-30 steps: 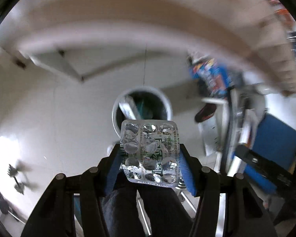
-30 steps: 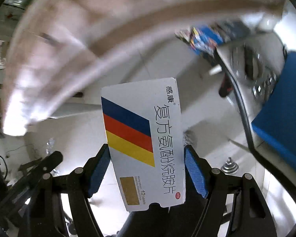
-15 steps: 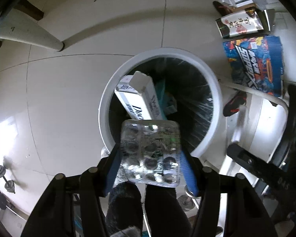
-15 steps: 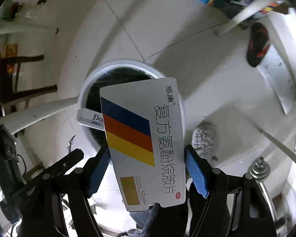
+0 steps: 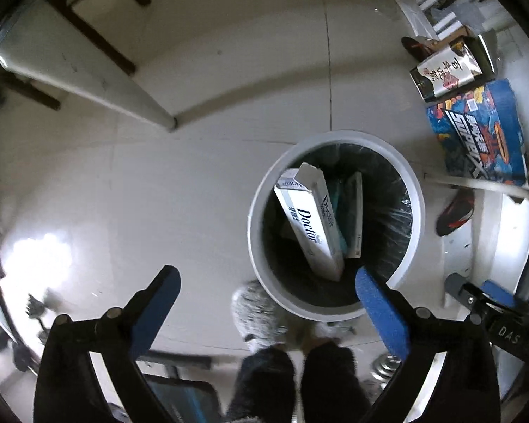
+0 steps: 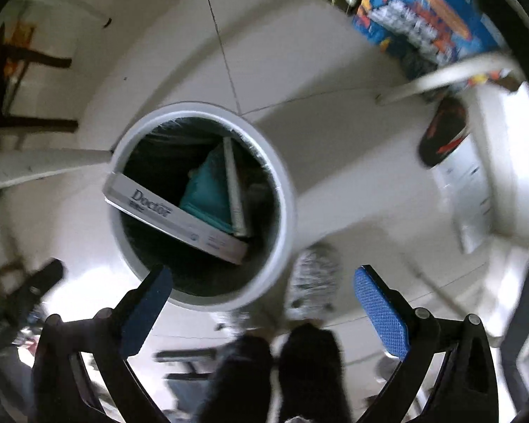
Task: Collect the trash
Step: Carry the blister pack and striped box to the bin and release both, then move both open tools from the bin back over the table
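Note:
A round white trash bin (image 5: 414, 218) with a black liner stands on the tiled floor; it also shows in the right wrist view (image 6: 285, 190). Inside it leans a long white "Doctor" box (image 5: 308, 222) (image 6: 172, 216) beside a teal packet (image 6: 208, 190). My left gripper (image 5: 264, 294) is open and empty above the bin's near edge. My right gripper (image 6: 261, 292) is open and empty above the bin's near right rim. The blister pack and the medicine box are not in view.
A blue printed carton (image 5: 476, 130) and a dark tin (image 5: 448, 70) lie on the floor to the right. A black and red shoe (image 5: 455, 211) lies beside the bin. A white table leg (image 5: 88, 84) crosses the left. The person's grey slipper (image 6: 314, 282) stands near the bin.
Both grippers have opened. The blister pack is gone from the left gripper and the striped medicine box from the right. Both cameras now look down at the bin from farther back.

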